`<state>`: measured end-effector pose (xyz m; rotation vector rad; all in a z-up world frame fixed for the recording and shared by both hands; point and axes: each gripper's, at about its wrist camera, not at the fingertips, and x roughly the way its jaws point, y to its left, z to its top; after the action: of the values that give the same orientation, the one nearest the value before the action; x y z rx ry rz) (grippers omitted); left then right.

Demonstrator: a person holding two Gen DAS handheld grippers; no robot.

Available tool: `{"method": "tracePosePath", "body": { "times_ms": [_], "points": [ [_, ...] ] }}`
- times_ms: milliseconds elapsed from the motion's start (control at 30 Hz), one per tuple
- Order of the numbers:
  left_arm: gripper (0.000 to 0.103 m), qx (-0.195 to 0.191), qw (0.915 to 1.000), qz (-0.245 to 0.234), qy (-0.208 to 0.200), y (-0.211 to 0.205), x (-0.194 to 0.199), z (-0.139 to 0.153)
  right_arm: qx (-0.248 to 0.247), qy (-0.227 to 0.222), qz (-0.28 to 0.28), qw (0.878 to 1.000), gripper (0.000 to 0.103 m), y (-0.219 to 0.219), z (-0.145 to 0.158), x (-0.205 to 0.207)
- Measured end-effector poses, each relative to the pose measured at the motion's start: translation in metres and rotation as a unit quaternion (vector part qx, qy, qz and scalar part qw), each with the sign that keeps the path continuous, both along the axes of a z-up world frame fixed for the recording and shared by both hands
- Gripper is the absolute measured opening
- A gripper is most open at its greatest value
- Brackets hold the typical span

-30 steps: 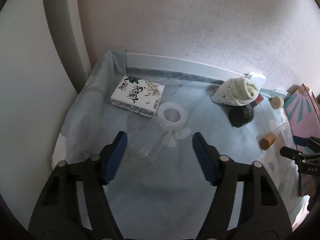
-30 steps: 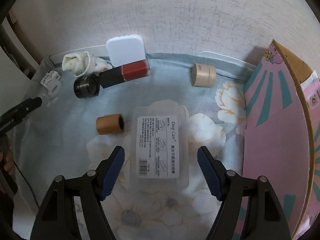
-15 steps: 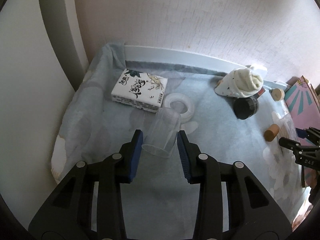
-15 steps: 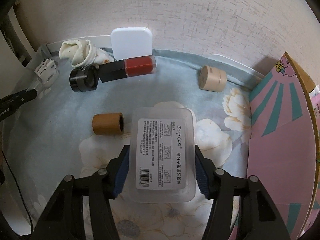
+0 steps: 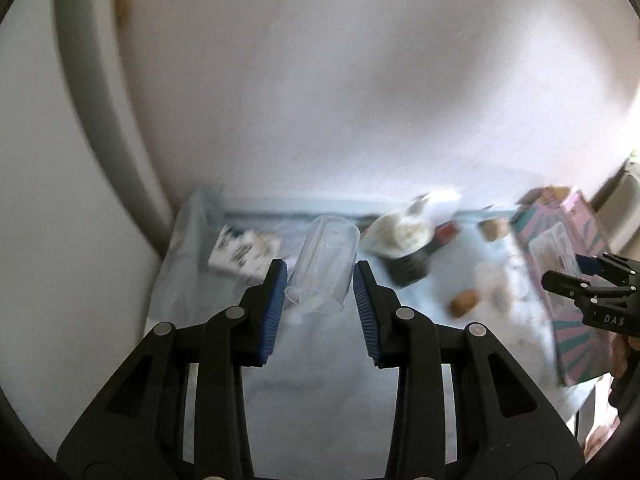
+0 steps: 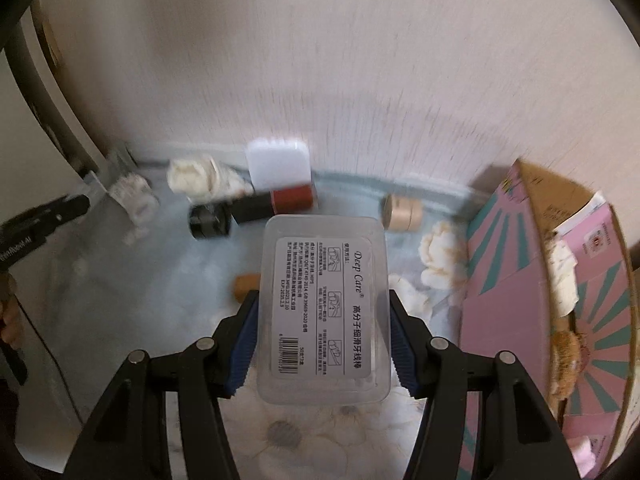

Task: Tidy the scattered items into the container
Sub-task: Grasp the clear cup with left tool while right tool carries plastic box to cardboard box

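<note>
A clear plastic cup [image 5: 322, 266] is pinched near its open rim between the blue pads of the left gripper [image 5: 320, 280], jaws clenched on it. It hangs tilted, base pointing away, above a blue floral cloth [image 5: 320, 380] covering the tabletop. A clear floss-pick box [image 6: 324, 312], label up, is clamped by its long sides in the right gripper [image 6: 322, 340], also clear of the cloth.

To the right stands the container, a pink and teal cardboard box [image 6: 532, 300] with its flaps open and a few things already inside. It sits just beside the floss-pick box in the right wrist view, and well to the right of the cup.

Still scattered on the cloth: a white printed carton [image 5: 242, 254] and a rolled cloth [image 6: 196, 178] near the back wall, a black jar [image 6: 210, 220], a red and black tube [image 6: 274, 202], a white pad [image 6: 278, 164] leaning on the wall, a pale wooden cylinder [image 6: 402, 212] and a brown one [image 6: 246, 286]. Both views are blurred.

Risks, as a judgement: the cup is thin, smooth and held only near its rim, so a swing could make it slip or buckle. The floss-pick box is wide and slick, gripped at its near end, so it may pivot downward. Either could catch the cardboard flaps or knock the scattered pieces on the way across.
</note>
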<state>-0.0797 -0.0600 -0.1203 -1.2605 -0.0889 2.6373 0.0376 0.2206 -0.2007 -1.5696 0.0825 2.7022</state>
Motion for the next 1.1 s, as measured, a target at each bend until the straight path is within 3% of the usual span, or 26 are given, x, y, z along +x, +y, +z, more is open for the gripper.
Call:
{"method": "tracePosePath", "body": {
  "times_ms": [133, 300, 533, 867, 1100],
  "points": [
    [0.031, -0.011, 0.9991, -0.034, 0.022, 0.031, 0.000, 0.040, -0.021, 0.028, -0.005, 0.999, 0.055, 0.005, 0.034, 0.009],
    [0.031, 0.003, 0.9959, -0.076, 0.050, 0.083, 0.001, 0.086, -0.033, 0.060, -0.023, 0.997, 0.055, 0.018, 0.067, 0.026],
    [0.030, 0.022, 0.9872, -0.141, 0.072, 0.164, 0.003, 0.120, -0.019, 0.084, -0.053, 0.995, 0.055, 0.061, 0.097, 0.064],
    [0.027, 0.038, 0.9731, -0.221, 0.054, 0.277, 0.012, 0.118, -0.018, 0.078, -0.103, 0.991, 0.055, 0.122, 0.099, 0.115],
    [0.027, 0.033, 0.9660, -0.256, 0.018, 0.343, 0.019, 0.082, -0.026, 0.059, -0.119, 0.991, 0.055, 0.151, 0.080, 0.133]
  ]
}}
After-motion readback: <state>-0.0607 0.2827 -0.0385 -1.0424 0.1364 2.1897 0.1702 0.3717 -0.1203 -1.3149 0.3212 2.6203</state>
